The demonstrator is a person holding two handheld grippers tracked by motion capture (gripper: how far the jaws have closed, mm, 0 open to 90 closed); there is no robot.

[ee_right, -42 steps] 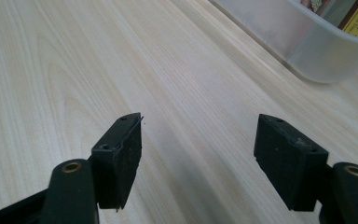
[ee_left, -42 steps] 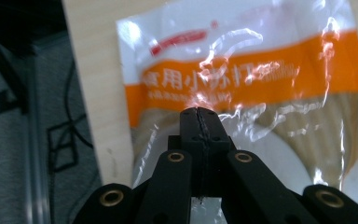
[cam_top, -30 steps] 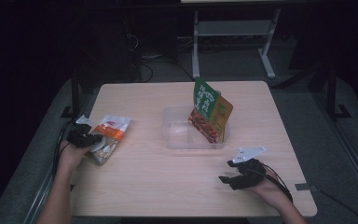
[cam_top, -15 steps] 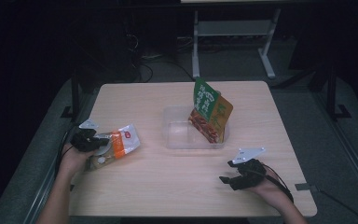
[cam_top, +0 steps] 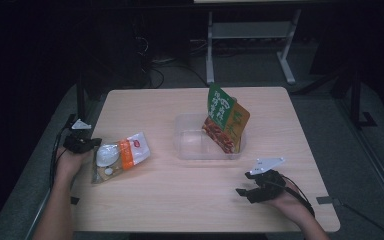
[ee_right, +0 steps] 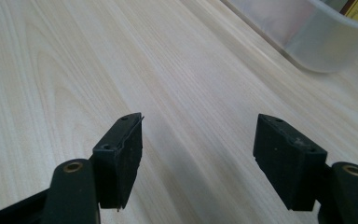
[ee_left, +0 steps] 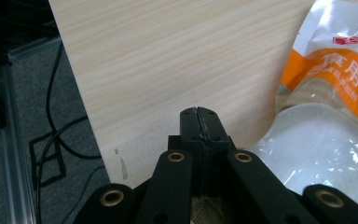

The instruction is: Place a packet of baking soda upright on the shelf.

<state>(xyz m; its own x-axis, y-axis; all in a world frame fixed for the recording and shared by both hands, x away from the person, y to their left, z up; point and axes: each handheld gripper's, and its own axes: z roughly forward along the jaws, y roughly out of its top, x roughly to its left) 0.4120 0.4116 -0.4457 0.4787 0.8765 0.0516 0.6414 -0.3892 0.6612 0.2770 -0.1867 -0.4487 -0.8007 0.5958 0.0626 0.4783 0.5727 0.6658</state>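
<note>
Resting low on the near tabletop, the right tool is held wide and empty, probably waiting. At the left edge, the left tool is seen pressed together beside the orange-and-white pouch, gripping nothing visible. Farther off, two packets are leaned upright in the clear tub.

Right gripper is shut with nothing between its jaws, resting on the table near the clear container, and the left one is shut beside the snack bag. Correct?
Not quite. The right gripper is open: the right gripper view shows its jaws spread wide over bare table, near the clear container. The left gripper is indeed shut beside the snack bag.
</note>
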